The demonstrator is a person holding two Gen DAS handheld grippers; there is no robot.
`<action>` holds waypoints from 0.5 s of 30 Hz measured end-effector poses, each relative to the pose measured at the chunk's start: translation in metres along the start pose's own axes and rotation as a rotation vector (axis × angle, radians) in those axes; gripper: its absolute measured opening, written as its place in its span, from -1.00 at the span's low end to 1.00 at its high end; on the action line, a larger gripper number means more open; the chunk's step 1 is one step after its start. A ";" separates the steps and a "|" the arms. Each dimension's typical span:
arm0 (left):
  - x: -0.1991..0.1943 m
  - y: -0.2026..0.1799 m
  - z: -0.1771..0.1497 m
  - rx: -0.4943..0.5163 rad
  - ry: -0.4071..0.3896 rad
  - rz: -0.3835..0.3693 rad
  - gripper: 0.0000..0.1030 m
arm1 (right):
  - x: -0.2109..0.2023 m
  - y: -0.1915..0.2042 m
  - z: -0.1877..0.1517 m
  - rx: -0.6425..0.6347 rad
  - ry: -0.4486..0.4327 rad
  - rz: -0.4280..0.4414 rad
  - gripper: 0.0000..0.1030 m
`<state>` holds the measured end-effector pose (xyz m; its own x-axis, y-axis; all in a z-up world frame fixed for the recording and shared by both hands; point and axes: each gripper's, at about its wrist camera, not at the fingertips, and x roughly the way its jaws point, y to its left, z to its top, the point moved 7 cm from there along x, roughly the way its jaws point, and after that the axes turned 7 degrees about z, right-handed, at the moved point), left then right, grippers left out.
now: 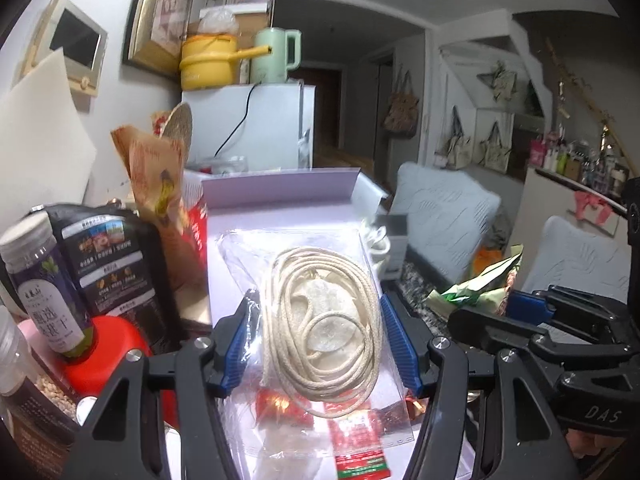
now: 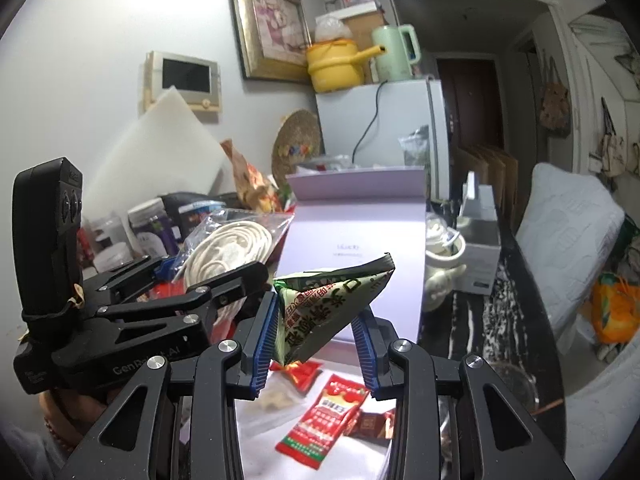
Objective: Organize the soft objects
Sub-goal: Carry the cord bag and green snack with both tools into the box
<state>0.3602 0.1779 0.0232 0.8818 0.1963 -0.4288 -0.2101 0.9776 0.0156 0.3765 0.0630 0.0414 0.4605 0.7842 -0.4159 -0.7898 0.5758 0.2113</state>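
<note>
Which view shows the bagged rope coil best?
The left wrist view: the rope bag fills the centre, held between the left gripper pads. The right wrist view shows it only small, at a slant, partly behind that gripper's arms.

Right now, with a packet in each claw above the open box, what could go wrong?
1. The clear bag of rope is slick and only its sides sit between the left claw; it could slide out.
2. The right claw pinches the green packet by one lower corner, so it may swing or drop.
3. The two claws are close together and might collide.
</note>
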 end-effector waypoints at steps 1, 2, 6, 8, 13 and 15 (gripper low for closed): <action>0.005 0.001 -0.003 0.000 0.016 0.007 0.16 | 0.003 -0.002 -0.002 0.004 0.006 -0.002 -0.30; 0.008 0.002 -0.004 -0.002 0.024 0.010 0.16 | 0.008 -0.005 -0.004 0.008 0.021 -0.009 -0.30; 0.025 0.004 -0.013 0.005 0.069 0.034 0.16 | 0.024 -0.012 -0.012 0.017 0.071 -0.007 -0.30; 0.034 0.003 -0.019 0.009 0.096 0.044 0.16 | 0.031 -0.017 -0.016 0.022 0.091 -0.017 -0.30; 0.058 0.003 -0.038 0.028 0.174 0.072 0.16 | 0.049 -0.032 -0.032 0.048 0.156 -0.032 -0.30; 0.066 0.003 -0.044 0.031 0.204 0.074 0.16 | 0.056 -0.037 -0.037 0.060 0.180 -0.038 -0.30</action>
<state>0.3990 0.1904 -0.0448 0.7599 0.2511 -0.5996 -0.2552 0.9636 0.0801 0.4165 0.0767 -0.0229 0.4051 0.7107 -0.5751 -0.7454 0.6210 0.2423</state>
